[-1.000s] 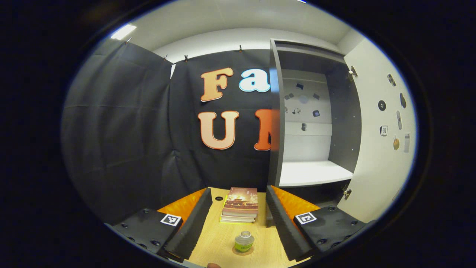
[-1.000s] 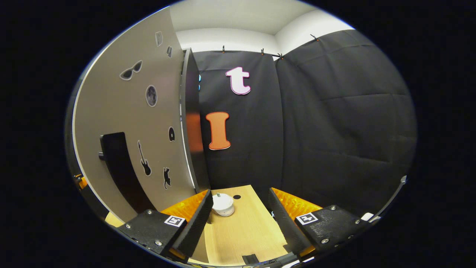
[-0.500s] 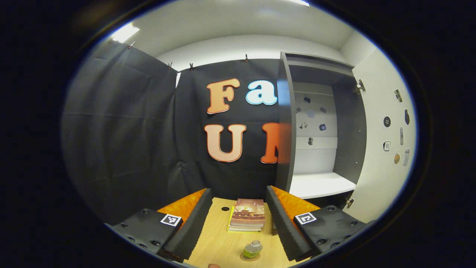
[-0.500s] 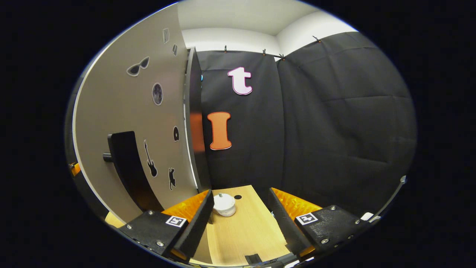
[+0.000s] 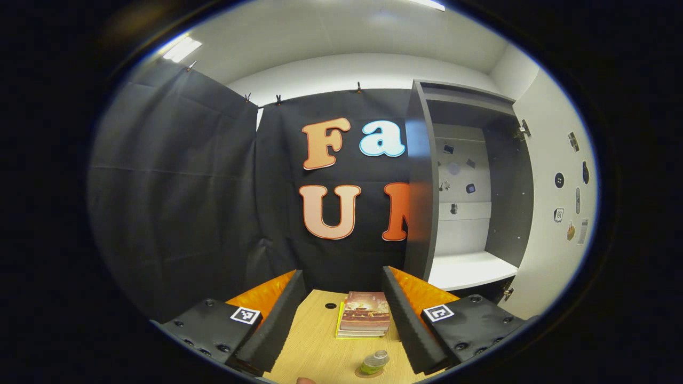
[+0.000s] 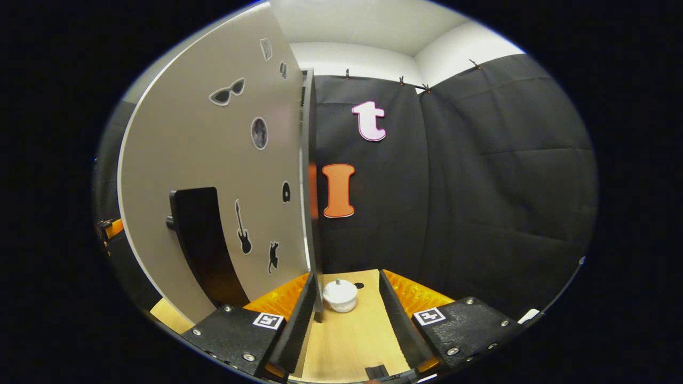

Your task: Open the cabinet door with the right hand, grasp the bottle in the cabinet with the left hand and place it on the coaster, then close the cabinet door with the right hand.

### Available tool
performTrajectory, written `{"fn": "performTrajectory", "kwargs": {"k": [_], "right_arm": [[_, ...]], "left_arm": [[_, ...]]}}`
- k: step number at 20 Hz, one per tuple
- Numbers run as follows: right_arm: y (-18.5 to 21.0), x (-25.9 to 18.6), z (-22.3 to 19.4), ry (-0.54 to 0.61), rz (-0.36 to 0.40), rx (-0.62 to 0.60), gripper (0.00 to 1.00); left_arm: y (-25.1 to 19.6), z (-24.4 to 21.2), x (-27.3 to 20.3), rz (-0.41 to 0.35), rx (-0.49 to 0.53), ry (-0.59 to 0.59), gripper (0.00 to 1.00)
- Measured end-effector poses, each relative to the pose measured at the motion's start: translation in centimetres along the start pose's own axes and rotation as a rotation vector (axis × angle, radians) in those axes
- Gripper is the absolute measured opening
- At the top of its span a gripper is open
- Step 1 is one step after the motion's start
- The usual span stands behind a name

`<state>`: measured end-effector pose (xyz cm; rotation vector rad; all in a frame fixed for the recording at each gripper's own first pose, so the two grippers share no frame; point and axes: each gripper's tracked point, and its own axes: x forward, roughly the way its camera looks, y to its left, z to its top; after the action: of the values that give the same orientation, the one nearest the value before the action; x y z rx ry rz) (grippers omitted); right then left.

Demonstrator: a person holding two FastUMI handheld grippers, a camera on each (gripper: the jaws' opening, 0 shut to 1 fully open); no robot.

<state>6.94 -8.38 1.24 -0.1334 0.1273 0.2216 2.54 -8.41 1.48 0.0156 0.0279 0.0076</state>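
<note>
While the bottle [image 5: 375,362] already stands on the coaster [image 5: 368,372], in front of the open cabinet [image 5: 469,186] and on the near side of the stack of books [image 5: 364,320], the only step left, by my reckoning, is shutting the cabinet door [image 6: 213,176].

The left gripper [image 5: 341,314] has its jaws spread wide and holds nothing; the bottle sits low between its fingers, apart from both. The right gripper [image 6: 346,320] is also parted and empty, set just beside the door's hinged edge, with a small white lidded pot [image 6: 340,295] on the desk [image 6: 347,341] beyond its fingertips.

Risks from here:

- The black handle [image 6: 200,240] lies well to the side of the right gripper, away from the cabinet. A push near the hinge would have little leverage and might slip off the panel.
- A left finger could tip the bottle if that hand swings sideways (it looks light, so a nudge may be enough).
- In the left gripper view the door opens away from the bottle, so its swing is unlikely to hit it; a hard slam could still shake the desk.
- The pot stands close to the cabinet's side and could be knocked by the right gripper.
</note>
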Motion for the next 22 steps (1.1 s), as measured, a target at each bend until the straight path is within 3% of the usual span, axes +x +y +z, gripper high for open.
{"fn": "performTrajectory", "kwargs": {"k": [14, 15, 19, 20, 22], "right_arm": [[8.7, 1.7, 0.1, -0.023, 0.083, -0.002, 0.76], [9.2, 1.8, 0.0, -0.023, 0.085, 0.002, 0.84], [11.6, 2.6, -0.1, -0.023, 0.1, 0.018, 0.78], [12.1, 3.0, -0.3, -0.018, 0.104, 0.021, 0.84], [13.2, 3.8, -0.7, -0.008, 0.108, 0.026, 0.77]], "left_arm": [[4.5, -0.8, -0.7, -0.027, 0.002, 0.0, 0.95], [5.1, -1.0, -0.9, -0.026, 0.004, -0.001, 0.95], [7.2, -0.8, -1.3, -0.016, 0.015, -0.006, 0.95], [7.8, -0.9, -1.5, -0.013, 0.013, -0.005, 0.95], [8.8, -1.2, -1.6, -0.01, 0.008, -0.001, 0.95]]}}
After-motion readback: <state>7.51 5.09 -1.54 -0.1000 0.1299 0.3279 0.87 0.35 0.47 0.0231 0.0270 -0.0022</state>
